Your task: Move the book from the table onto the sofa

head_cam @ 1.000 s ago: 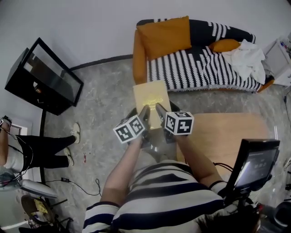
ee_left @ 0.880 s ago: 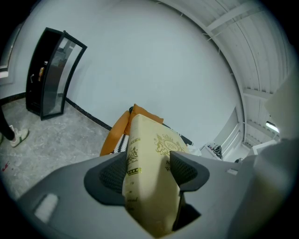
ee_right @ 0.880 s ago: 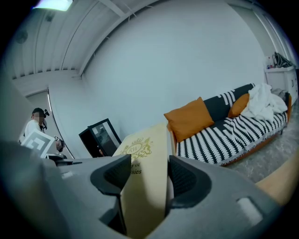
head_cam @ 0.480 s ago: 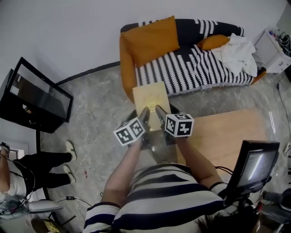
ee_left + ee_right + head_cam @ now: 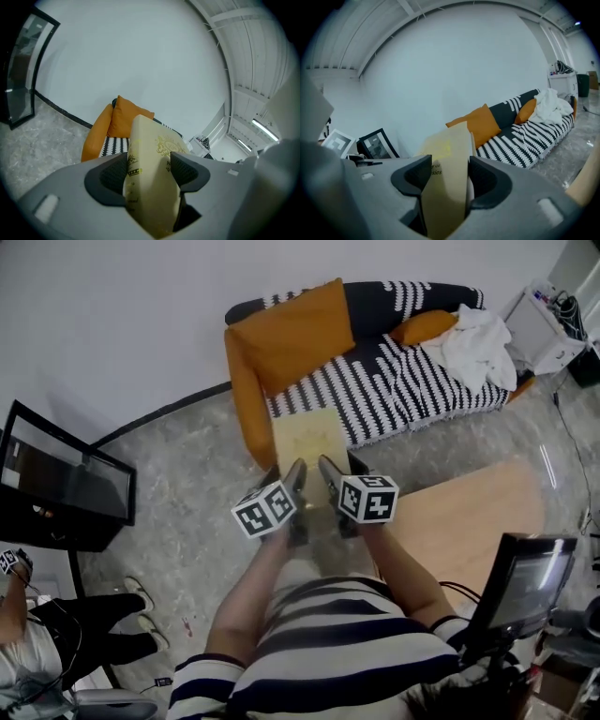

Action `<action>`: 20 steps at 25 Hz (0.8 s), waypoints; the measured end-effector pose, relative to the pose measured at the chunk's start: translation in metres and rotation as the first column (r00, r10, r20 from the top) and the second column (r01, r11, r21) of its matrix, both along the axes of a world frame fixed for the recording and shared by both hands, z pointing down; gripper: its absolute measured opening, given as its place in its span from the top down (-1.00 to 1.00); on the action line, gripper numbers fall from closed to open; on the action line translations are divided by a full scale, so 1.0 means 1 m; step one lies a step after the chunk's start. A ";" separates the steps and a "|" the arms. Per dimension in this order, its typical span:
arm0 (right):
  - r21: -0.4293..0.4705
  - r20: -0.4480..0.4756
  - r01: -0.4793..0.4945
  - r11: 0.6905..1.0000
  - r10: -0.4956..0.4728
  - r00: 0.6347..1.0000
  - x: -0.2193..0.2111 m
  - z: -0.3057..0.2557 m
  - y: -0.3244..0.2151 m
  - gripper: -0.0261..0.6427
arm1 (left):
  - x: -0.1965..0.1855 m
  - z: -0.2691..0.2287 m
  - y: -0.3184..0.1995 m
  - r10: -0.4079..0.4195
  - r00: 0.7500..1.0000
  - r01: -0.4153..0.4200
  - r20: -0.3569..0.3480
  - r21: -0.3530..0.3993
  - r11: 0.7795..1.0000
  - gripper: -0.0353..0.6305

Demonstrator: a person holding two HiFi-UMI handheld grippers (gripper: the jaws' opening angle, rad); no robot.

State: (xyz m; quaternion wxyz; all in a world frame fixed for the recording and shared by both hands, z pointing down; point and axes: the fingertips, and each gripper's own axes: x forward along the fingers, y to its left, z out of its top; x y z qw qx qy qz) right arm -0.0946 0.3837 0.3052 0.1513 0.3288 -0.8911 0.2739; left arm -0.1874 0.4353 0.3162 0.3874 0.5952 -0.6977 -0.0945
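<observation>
A cream book with gold print hangs in the air, held flat in front of the person, its far edge over the sofa's near orange arm. My left gripper is shut on its near left edge and my right gripper on its near right edge. In the left gripper view the book stands clamped between the dark pads. The right gripper view shows the book clamped the same way. The sofa has a black-and-white striped seat and orange arms, just beyond the book.
An orange cushion leans at the sofa's left end; a white cloth and a small orange pillow lie at its right end. The wooden table is at the right. A black glass cabinet stands left. A seated person's legs are lower left.
Both grippers have carried the book from beside the table toward the sofa; the sofa's orange arm now lies right under the book's far edge. The grips are unchanged.
</observation>
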 end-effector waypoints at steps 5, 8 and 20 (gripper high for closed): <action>0.004 -0.002 -0.068 0.998 0.068 0.998 -0.013 0.008 -0.015 0.18 | -0.017 0.008 -0.023 0.082 0.997 -0.082 -0.004 0.006 0.997 0.02; 0.013 0.000 -0.089 0.996 0.089 0.996 -0.020 0.005 -0.029 0.18 | -0.026 0.005 -0.039 0.111 0.994 -0.110 -0.002 0.018 0.994 0.02; -0.049 -0.009 -0.130 0.990 0.130 0.992 -0.008 0.030 -0.099 0.19 | -0.015 0.029 -0.113 0.143 0.990 -0.144 -0.022 -0.040 0.989 0.02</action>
